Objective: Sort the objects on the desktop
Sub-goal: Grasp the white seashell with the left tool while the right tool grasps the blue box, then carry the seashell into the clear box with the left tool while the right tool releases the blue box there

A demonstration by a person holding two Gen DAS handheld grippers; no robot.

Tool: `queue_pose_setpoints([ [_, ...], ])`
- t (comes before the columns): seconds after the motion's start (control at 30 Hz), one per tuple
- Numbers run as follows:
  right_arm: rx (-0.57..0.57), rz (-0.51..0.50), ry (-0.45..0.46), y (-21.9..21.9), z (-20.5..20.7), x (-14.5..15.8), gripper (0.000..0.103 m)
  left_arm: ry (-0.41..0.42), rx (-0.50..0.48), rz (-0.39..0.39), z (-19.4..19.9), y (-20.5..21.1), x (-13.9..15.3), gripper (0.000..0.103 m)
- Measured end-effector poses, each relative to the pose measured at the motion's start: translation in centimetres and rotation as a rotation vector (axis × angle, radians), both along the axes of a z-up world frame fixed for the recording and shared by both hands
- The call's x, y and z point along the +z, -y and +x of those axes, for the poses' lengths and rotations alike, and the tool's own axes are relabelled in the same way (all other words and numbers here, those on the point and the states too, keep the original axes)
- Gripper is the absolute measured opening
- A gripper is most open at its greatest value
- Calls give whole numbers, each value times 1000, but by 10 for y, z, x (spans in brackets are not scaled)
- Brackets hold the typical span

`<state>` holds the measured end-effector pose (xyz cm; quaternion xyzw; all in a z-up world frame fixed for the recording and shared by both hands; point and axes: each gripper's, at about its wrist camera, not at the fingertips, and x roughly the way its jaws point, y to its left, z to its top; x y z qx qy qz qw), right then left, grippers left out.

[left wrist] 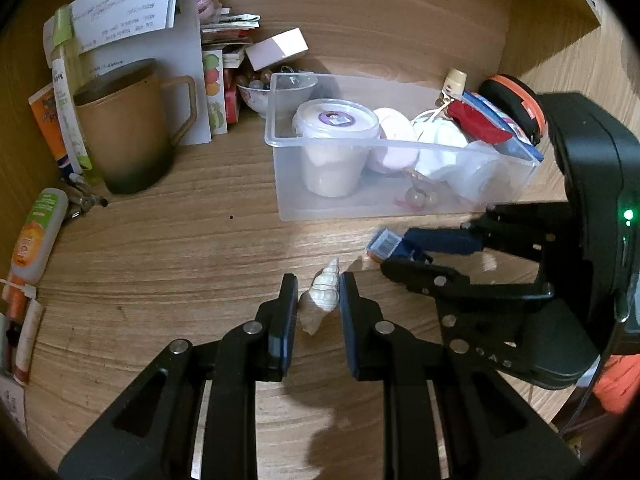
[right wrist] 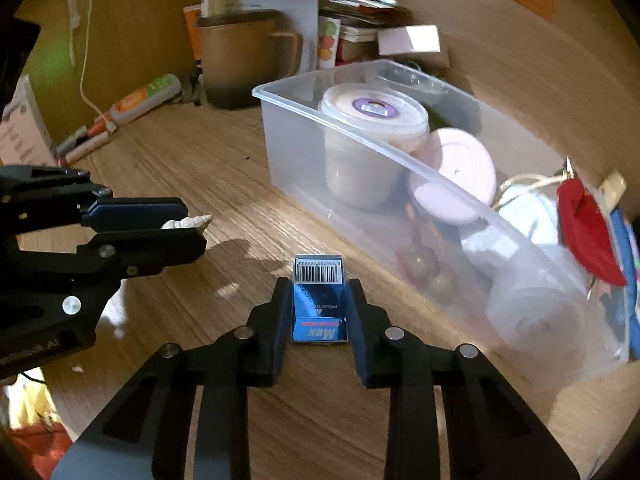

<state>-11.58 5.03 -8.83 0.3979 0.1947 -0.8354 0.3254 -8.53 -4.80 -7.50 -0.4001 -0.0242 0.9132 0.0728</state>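
My left gripper (left wrist: 318, 292) is shut on a white spiral seashell (left wrist: 320, 300), held just above the wooden desk (left wrist: 160, 280); the shell's tip also shows in the right wrist view (right wrist: 188, 223). My right gripper (right wrist: 319, 292) is shut on a small blue box with a barcode (right wrist: 319, 304); that box also shows in the left wrist view (left wrist: 386, 243). A clear plastic bin (left wrist: 400, 192) with tubs and trinkets stands just beyond both grippers, and also shows in the right wrist view (right wrist: 440, 184).
A brown mug (left wrist: 128, 128) stands at the back left with papers (left wrist: 120, 4) and a stack of cards behind it. Tubes and pens (left wrist: 36, 232) lie along the left edge. A small pink box (left wrist: 276, 48) and a bowl of beads sit behind the bin.
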Motion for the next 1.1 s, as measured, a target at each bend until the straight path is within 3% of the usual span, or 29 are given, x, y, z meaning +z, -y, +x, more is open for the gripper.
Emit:
queue_pose_setpoints([
  [0.23,-41,-106,41,-18,3,13,24,-29,8,11,-1,3,14,20],
  [0.7,-69,-238,-47,-56,17,65,25,-86,-15,29,-7,-9,40,20],
  [1.1,-134,-289,-64,-85,-15,79,25,-134,-63,22,-31,-28,61,20],
])
